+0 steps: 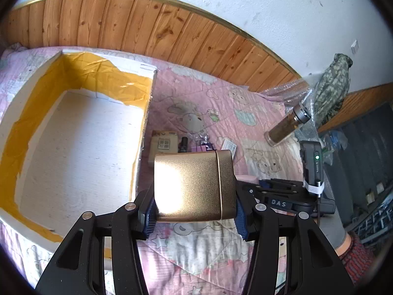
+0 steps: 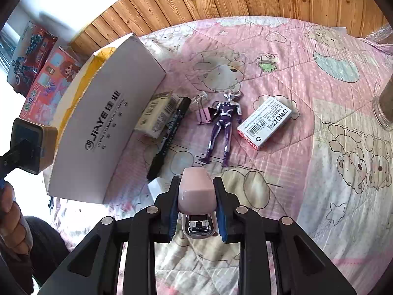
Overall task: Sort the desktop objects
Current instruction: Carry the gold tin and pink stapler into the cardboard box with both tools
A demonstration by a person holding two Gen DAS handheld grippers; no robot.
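While much of the pink cartoon-print quilt (image 2: 307, 93) lies in plain sight, several things are only partly readable: the glass jar (image 1: 285, 126) with a metal cap is cut off at the right edge of the right wrist view, the items behind the gold tin (image 1: 194, 186) in the left wrist view are mostly hidden by it, and a small white object (image 2: 157, 188) beside the right gripper's finger cannot be identified. The left gripper (image 1: 195, 217) grasps the gold tin between its blue pads, lifted clear of the quilt just to the right of the open white cardboard box (image 1: 81, 142). That box is lined along its walls with yellow tape or film, and its floor shows nothing inside. The right gripper (image 2: 197, 217) is clenched on a pink stapler (image 2: 195, 189), its metal mouth facing the camera, held above the quilt. Ahead of it lie a purple toy figure (image 2: 222, 127), a box of staples (image 2: 265, 123) to its right, a purple binder clip (image 2: 203, 113), a black marker (image 2: 169, 137) and a small cream carton (image 2: 157, 118) against the box's outer wall. Toy boxes (image 2: 41, 66) stand behind the cardboard box, and a camouflage cloth (image 1: 335, 86) hangs by the wall.
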